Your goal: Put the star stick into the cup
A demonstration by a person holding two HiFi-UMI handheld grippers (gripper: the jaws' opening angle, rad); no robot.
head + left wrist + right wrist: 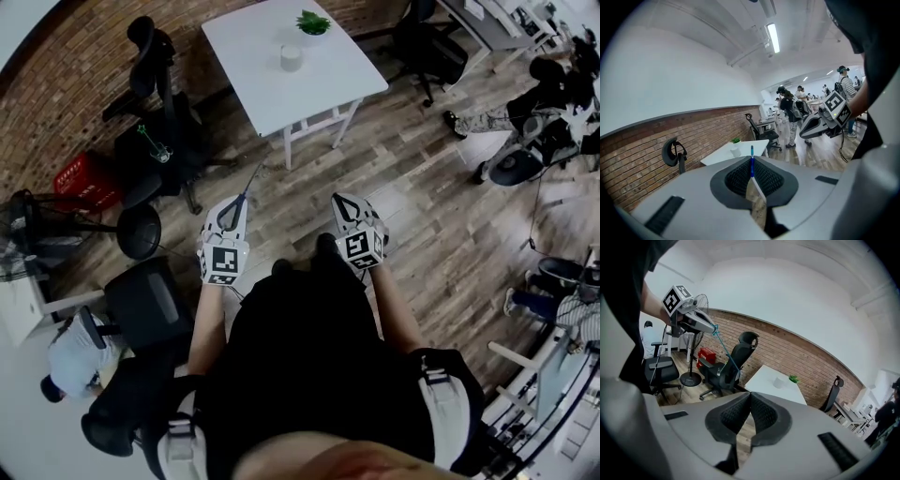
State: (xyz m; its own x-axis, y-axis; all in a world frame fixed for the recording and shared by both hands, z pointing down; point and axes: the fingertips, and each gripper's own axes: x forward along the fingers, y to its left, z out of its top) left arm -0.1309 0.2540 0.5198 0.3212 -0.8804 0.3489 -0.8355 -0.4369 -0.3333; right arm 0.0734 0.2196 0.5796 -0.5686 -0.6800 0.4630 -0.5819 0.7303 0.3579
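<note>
The star stick (251, 180) is pinched in my left gripper (238, 201), whose jaws are closed tight on its lower end. The thin blue shaft runs up between the pads in the left gripper view (752, 161) and juts forward past the tips. From the right gripper view it shows as a slim blue line (725, 348) slanting away from the left gripper (714, 328). I cannot make out its far end.

The cup (292, 58), small and white, stands upright on the white worktop (246, 66), well ahead of me across the wooden floor (422, 187). A little green plant (313, 23) sits near it, not touching. The stick is well apart from the cup, held out in the air over the floor.

My right gripper (339, 199) is level with the left, just to its side. Its jaws are pressed together with nothing between them (750, 397).

Black office chairs (155, 141) stand left of the worktop, beside a red crate (82, 180) near the brick wall (66, 84).
</note>
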